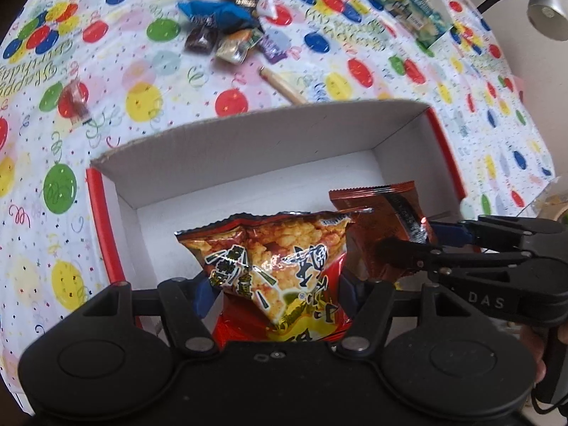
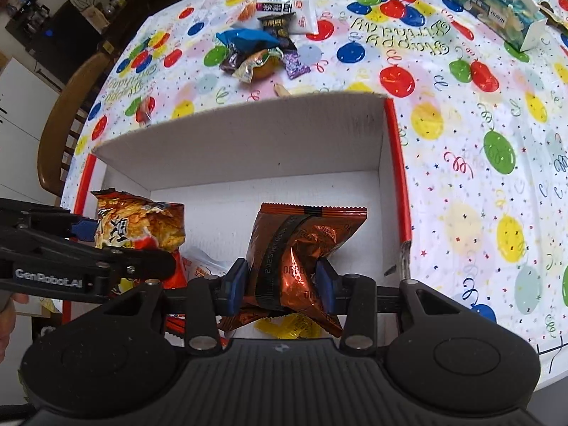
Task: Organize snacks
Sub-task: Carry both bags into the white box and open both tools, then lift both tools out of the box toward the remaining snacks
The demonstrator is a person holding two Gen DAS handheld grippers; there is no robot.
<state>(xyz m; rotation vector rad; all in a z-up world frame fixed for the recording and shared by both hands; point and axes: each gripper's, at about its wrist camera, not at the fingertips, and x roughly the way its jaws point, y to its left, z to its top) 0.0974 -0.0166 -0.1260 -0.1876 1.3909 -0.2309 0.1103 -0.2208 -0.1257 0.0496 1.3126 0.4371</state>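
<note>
My left gripper is shut on a red and yellow snack bag, held over the near part of a white box with red edges. My right gripper is shut on a copper-brown foil snack pack over the same box. In the left wrist view the right gripper reaches in from the right with the copper pack. The right wrist view shows the left gripper at the left with the red bag. A yellow packet lies in the box under the copper pack.
A pile of loose snack packets lies on the balloon-print tablecloth beyond the box. A small red wrapped sweet sits at the left. A teal tissue box stands far right. A wooden chair and a desk lamp border the table.
</note>
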